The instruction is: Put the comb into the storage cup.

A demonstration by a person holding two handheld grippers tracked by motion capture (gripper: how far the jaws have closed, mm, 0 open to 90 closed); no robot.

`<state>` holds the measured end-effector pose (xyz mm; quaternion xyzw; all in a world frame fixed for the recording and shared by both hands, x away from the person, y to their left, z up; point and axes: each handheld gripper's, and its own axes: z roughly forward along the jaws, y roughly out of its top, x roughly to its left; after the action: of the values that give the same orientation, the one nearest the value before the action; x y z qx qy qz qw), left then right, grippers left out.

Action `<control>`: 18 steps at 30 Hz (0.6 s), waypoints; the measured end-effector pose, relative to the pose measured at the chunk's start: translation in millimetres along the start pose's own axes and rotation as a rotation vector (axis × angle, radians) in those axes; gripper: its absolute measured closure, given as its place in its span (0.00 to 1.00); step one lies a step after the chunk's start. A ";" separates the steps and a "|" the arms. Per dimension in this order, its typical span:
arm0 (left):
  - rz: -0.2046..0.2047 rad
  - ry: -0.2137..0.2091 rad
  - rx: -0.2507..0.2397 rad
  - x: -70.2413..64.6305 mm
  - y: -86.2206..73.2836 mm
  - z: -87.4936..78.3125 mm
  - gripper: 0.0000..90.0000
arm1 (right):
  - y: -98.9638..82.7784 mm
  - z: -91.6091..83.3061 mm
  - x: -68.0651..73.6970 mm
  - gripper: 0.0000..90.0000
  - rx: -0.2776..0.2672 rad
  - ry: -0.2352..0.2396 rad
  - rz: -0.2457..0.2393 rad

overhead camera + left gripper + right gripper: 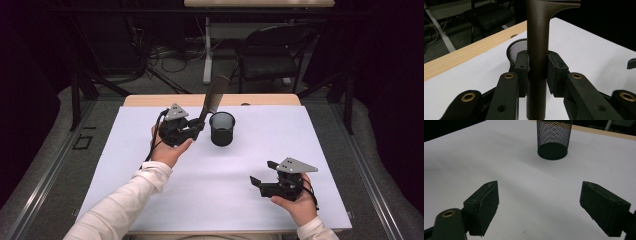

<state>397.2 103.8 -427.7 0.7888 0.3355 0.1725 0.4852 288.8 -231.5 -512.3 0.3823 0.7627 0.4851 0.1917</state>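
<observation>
Right tool [260, 175] open, well apart from cup [222, 128]

Lab: cables [170, 57], dark rig frames [75, 95]

We find no legible text, label, brand, number or sign on any surface in these views.

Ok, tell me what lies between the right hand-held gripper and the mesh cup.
Nothing: the right gripper view shows bare white table cover from the open right hand-held gripper up to the mesh cup. The high view agrees.
</observation>
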 end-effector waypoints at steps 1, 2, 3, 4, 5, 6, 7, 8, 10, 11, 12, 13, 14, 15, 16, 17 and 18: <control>0.000 0.000 0.000 0.2 0.0 0.0 0.81 | 1.8 0.7 0.1 0.18 0.000 -0.001 -0.003; -0.001 0.000 0.000 0.4 0.1 0.0 0.81 | 3.7 1.5 -0.2 0.18 0.001 0.000 -0.008; -0.001 0.001 0.000 0.5 0.1 -0.1 0.81 | 5.6 2.3 -0.3 0.18 0.003 0.000 -0.011; 0.000 0.002 0.000 0.7 0.1 -0.1 0.81 | 7.6 3.2 -0.3 0.18 0.002 0.001 -0.010; -0.001 0.002 0.000 0.8 0.1 -0.1 0.81 | 9.6 4.3 -0.5 0.18 -0.001 0.002 -0.013; -0.001 0.001 0.000 1.0 0.1 -0.2 0.81 | 11.6 5.4 -0.8 0.18 0.000 0.003 -0.013; -0.001 0.003 0.000 1.2 0.1 -0.3 0.81 | 13.6 6.8 -1.3 0.18 0.001 0.005 -0.018; -0.001 0.003 -0.001 1.4 0.1 -0.5 0.81 | 15.5 8.4 -1.2 0.18 0.002 0.006 -0.016; 0.000 0.004 0.000 1.8 0.1 -0.6 0.81 | 19.1 11.8 -1.8 0.18 0.004 0.010 -0.021; 0.001 0.004 0.000 1.8 0.1 -0.6 0.81 | 20.8 13.5 -1.7 0.18 0.007 0.014 -0.021; 0.002 0.005 0.000 1.7 0.1 -0.6 0.81 | 22.7 15.3 -1.7 0.18 0.009 0.018 -0.023; 0.001 0.005 -0.002 1.6 0.1 -0.5 0.81 | 24.5 16.8 -1.6 0.18 0.009 0.019 -0.029; 0.001 0.004 -0.002 1.4 0.1 -0.5 0.81 | 26.4 18.3 -1.4 0.18 0.006 0.019 -0.034; 0.002 0.004 -0.002 1.3 0.1 -0.5 0.81 | 28.3 19.8 -1.1 0.18 0.004 0.021 -0.036; 0.004 0.004 -0.002 1.3 0.1 -0.6 0.81 | 30.3 20.9 -1.0 0.18 0.006 0.022 -0.037; 0.004 0.005 -0.001 1.2 0.2 -0.8 0.81 | 32.2 22.1 -1.0 0.18 0.004 0.024 -0.038; 0.002 0.004 -0.002 1.1 0.1 -0.9 0.81 | 34.1 23.4 -1.0 0.18 0.004 0.026 -0.038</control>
<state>397.5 105.1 -427.2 0.7882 0.3355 0.1752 0.4852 318.5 -210.3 -492.9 0.3619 0.7733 0.4847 0.1900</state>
